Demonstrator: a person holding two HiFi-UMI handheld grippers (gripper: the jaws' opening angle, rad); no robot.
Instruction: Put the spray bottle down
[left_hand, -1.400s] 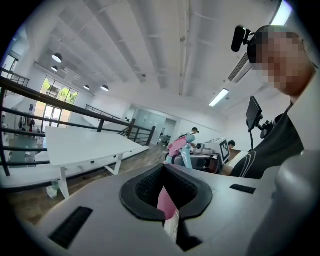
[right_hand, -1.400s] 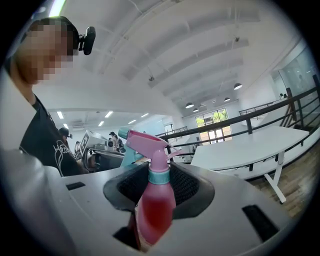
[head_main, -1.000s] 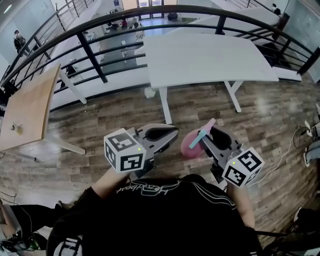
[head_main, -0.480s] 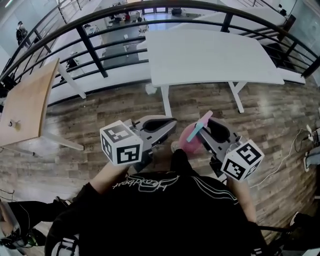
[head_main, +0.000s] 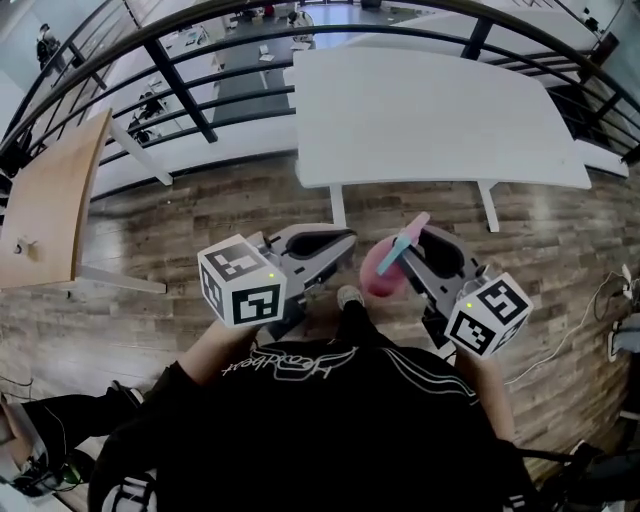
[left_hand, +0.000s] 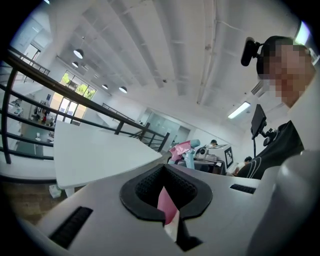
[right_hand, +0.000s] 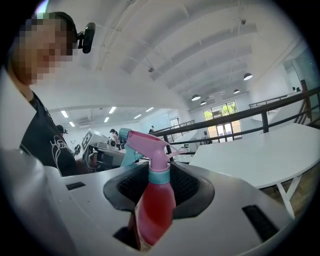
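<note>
I am carrying the spray bottle (right_hand: 154, 202) in my right gripper (head_main: 412, 248), and I am not yet setting it down. The fingers (right_hand: 220, 200) are pinching its red body below the teal collar, with the pink trigger head standing above them. The bottle is hanging in the air in front of me, over the wooden floor (head_main: 180, 230) and short of the near edge of the white table (head_main: 440, 110).

My left gripper (head_main: 318, 245) is riding just beside it, its fingers pressing together on a thin pink sliver (left_hand: 165, 202) that I cannot identify.

As I am judging it, the next move is calling for a reach past that near edge. Then I am lowering the bottle upright until its base is meeting the bare top, and only then spreading the fingers.

The bottle's wall is looking opaque, so I am not seeing how much liquid it is holding.
</note>
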